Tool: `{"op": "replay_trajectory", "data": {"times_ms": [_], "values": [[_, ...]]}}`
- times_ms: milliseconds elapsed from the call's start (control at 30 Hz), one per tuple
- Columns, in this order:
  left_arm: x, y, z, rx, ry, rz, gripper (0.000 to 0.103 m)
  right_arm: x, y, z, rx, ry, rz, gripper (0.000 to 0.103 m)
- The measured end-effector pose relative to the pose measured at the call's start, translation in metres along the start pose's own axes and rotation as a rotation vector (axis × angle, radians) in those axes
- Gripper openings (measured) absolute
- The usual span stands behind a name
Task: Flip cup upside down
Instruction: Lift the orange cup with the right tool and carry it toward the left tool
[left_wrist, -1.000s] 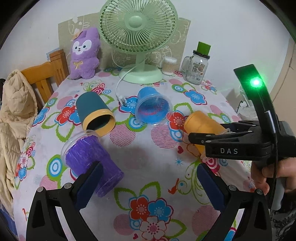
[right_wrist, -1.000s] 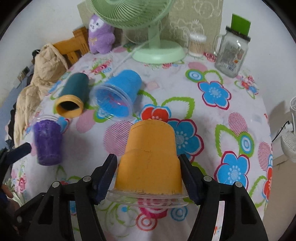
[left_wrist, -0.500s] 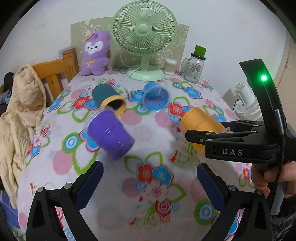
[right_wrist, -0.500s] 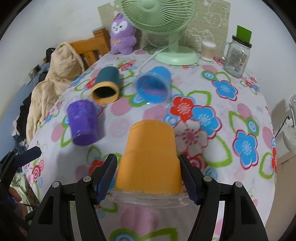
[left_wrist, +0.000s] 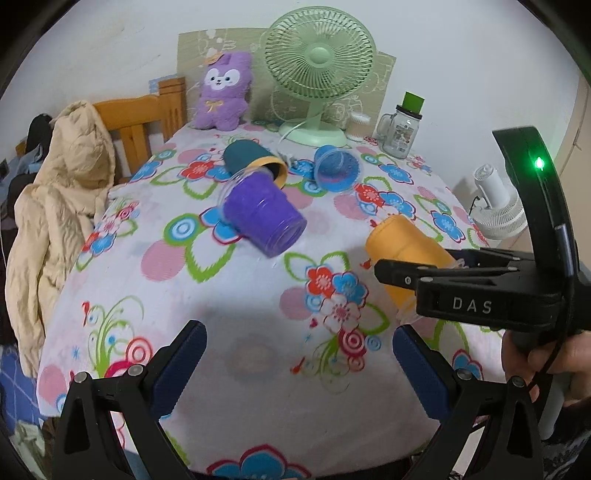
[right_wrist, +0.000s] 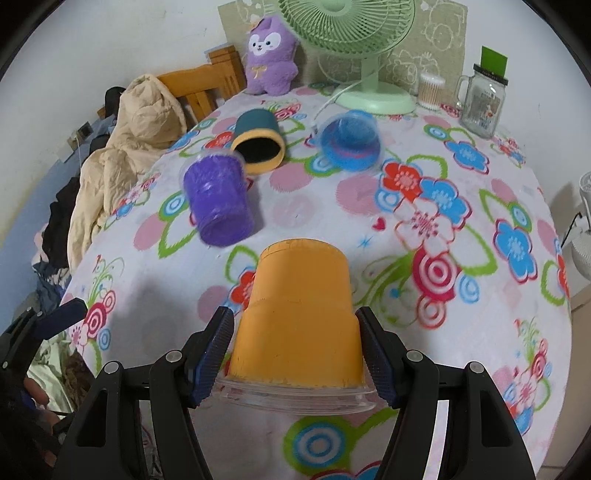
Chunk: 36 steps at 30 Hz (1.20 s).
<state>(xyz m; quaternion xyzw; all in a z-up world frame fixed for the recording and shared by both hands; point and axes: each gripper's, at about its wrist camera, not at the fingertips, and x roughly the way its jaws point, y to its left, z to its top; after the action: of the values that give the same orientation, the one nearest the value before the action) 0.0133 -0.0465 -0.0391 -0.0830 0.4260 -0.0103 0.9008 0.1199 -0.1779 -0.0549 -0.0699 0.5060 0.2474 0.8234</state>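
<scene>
Orange cup sits pinched between the right gripper fingers, base pointing away, above the near floral table. Only the left view shows its side profile. Left gripper is spread wide, holding nothing. Farther off, a blurred purple cup lies on its side.

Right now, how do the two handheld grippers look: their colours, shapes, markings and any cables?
Both are black plastic frames with silver screws. The left gripper has dark blue finger pads. The right gripper has ribbed blue pads. From the left camera, its body carries white letters "DAS", a curved black arch with a green light and a thin black cable. A bare hand holds its grip.
</scene>
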Motion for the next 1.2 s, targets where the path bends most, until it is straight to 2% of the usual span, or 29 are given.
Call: {"op": "replay_trajectory", "data": {"times_ms": [467,733,933,1200], "values": [[-0.003,0.023,-0.035,-0.059,0.043,0.005,0.102,0.012,0.022,-0.025,0.031,0.013,-0.013,0.07],[-0.004,0.027,-0.037,-0.073,0.045,0.003,0.102,0.011,0.027,-0.025,0.025,0.002,0.0,0.07],[-0.004,0.034,-0.041,-0.091,0.049,0.01,0.102,0.014,0.031,-0.026,0.037,0.025,0.018,0.074],[-0.005,0.039,-0.039,-0.114,0.049,0.004,0.102,0.001,0.034,-0.025,0.031,0.003,0.026,0.076]]}}
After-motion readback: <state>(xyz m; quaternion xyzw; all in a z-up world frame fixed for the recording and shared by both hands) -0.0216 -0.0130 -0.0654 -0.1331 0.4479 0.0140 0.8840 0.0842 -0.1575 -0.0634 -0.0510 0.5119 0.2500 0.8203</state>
